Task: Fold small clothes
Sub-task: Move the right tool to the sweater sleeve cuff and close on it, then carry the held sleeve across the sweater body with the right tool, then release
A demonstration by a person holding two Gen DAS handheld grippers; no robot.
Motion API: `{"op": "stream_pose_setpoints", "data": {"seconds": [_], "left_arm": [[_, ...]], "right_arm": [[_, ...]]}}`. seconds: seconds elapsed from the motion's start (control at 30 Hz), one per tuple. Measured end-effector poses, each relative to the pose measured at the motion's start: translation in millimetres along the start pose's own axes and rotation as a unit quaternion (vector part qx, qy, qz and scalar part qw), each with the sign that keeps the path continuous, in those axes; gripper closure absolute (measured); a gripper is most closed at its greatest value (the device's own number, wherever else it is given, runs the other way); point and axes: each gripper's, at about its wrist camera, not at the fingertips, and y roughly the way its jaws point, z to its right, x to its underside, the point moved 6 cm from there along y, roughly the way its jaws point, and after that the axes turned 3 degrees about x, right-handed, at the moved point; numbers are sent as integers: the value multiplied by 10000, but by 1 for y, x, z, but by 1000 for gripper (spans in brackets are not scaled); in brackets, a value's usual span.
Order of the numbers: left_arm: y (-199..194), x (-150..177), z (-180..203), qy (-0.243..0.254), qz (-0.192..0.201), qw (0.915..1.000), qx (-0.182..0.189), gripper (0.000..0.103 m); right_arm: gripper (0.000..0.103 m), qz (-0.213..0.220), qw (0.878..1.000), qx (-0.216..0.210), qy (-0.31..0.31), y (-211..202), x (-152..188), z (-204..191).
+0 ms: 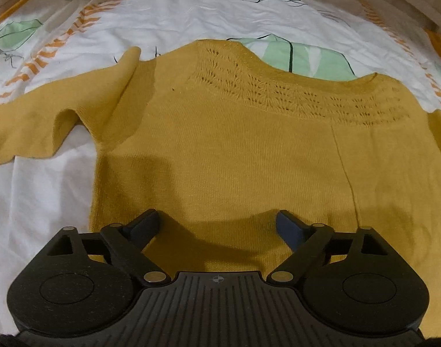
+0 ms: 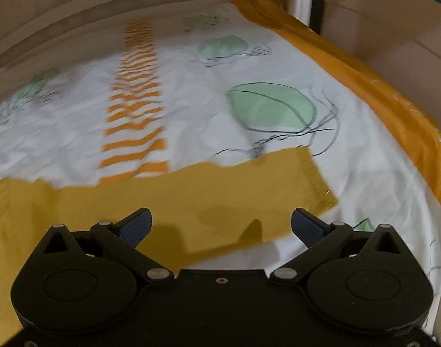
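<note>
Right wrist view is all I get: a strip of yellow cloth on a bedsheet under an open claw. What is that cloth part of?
Observer: It is a sleeve of a yellow sweater; the left view shows the whole body lying flat on the bedsheet.
Operator: Is the other sleeve laid out straight too?
Observer: Not quite; the other sleeve runs out sideways with a rumpled fold near the shoulder.
Operator: Is the other claw holding anything?
Observer: No, the left claw is open above the sweater's lower part, like the right claw over its sleeve.
</note>
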Motion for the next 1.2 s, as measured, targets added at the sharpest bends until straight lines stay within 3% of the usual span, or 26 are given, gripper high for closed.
{"op": "stream_pose_setpoints", "data": {"seconds": [0.3,0.67,0.83,0.87,0.9,0.93,1.07,1.2], "left_arm": [[5,4,9,161,242,9995,-133,3],[5,-2,7,99,83,9999,-44,3],[-1,-8,5,34,76,10000,17,12],[-3,-10,5,7,71,9999,70,13],[-5,-12,4,-31,62,9999,127,17],[-8,-14,4,-72,50,9998,178,17],[-19,-21,2,-150,149,9993,324,17],[-33,-28,3,-103,312,9987,394,17]], "right_arm": [[0,-32,9980,379,500,44,-19,59],[2,-437,9933,-18,1072,81,-9,79],[39,-451,9936,240,1011,74,-12,78],[56,-471,9934,269,1012,72,-14,79],[82,-506,9937,375,925,68,-16,80],[91,-531,9942,423,834,65,-18,81],[92,-352,9952,228,879,35,-33,87],[93,-72,9946,587,854,-2,-59,99]]}}
